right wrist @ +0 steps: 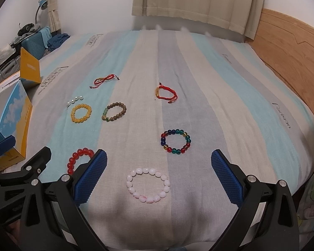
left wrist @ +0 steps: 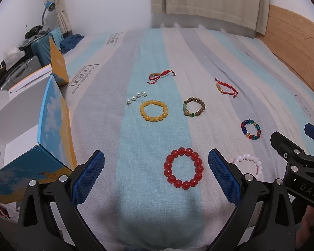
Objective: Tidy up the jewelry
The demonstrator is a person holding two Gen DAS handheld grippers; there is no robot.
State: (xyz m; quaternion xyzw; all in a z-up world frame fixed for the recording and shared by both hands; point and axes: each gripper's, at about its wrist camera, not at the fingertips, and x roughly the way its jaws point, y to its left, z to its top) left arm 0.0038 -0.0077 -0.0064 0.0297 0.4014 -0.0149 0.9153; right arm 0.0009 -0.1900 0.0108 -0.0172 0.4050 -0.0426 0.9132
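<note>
Several bracelets lie on a striped bed sheet point(left wrist: 152, 219). My left gripper point(left wrist: 156, 163) is open and empty, with a red bead bracelet point(left wrist: 183, 168) between its fingers. My right gripper point(right wrist: 159, 161) is open and empty above a pink-white bead bracelet point(right wrist: 148, 185). Farther off lie a multicolour bead bracelet point(right wrist: 175, 141), a yellow bead bracelet point(left wrist: 153, 110), a brown wooden bead bracelet point(left wrist: 194, 107), a pearl strand point(left wrist: 136, 97) and two red cord bracelets point(left wrist: 160, 75) point(left wrist: 226, 87). The right gripper also shows at the right edge of the left wrist view point(left wrist: 299, 159).
An open blue-and-yellow cardboard box point(left wrist: 52, 129) with a white inside stands on the bed's left side. Suitcases and clutter point(left wrist: 21, 62) sit beyond it. A wooden headboard point(right wrist: 288, 48) runs along the right. Curtains point(right wrist: 194, 0) hang at the far end.
</note>
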